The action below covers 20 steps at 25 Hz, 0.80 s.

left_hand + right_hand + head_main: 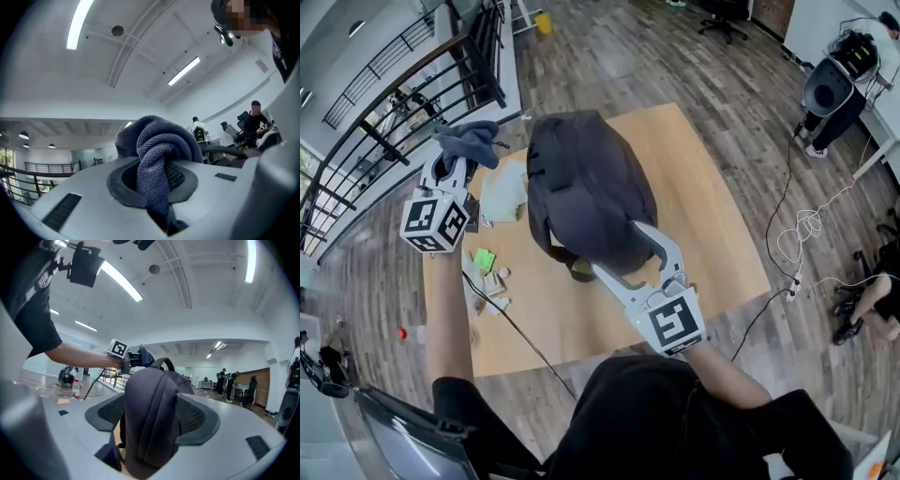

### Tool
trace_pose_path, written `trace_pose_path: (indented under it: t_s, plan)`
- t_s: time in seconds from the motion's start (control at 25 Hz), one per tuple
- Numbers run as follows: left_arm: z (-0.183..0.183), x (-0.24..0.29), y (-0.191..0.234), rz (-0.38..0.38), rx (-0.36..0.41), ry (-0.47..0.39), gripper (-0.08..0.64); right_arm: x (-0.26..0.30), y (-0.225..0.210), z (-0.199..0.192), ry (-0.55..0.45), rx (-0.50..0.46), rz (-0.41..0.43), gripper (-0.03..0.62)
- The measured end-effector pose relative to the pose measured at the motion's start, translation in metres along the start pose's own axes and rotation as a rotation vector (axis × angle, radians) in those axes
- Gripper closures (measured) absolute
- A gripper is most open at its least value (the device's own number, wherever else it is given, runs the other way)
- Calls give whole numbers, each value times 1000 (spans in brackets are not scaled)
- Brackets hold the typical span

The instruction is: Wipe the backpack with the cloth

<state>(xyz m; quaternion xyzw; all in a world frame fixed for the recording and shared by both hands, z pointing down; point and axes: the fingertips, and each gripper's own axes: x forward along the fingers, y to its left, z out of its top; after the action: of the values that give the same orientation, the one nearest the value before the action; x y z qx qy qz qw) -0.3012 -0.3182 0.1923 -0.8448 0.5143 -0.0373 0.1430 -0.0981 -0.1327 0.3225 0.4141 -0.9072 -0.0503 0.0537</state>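
A dark grey backpack point(581, 183) lies along the wooden table point(712, 216). My left gripper point(457, 167) is raised over the table's left side, shut on a bunched blue-grey cloth point(467, 139). In the left gripper view the cloth point(157, 140) bulges out from between the pads, clear of the backpack. My right gripper point(617, 248) points at the backpack's near end with its jaws spread wide. In the right gripper view the backpack point(150, 399) fills the gap between the two pads point(110, 411), and I see no squeeze on it.
Beside the backpack on the left lie a pale sheet point(504, 192), a green packet point(484, 259) and small scraps point(492, 281). A black cable point(516, 328) crosses the table's near left corner. A railing point(394, 103) runs at the far left, and loose cables point(806, 225) lie on the floor at right.
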Motion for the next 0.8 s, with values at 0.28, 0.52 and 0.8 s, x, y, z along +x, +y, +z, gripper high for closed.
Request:
trace_pose_path:
  t_s: [0.28,0.52,0.8]
  plan:
    - [-47,112,1,-190,-31,-5,517,36,6,-8,13,-93,-175,221]
    - [-86,203,-14,-342,-55,28,517,36,12,-19,53,-49,-201,221]
    - [-126,214,-86,-699,-15,96,517,39,7,-26,29,48,-237,221]
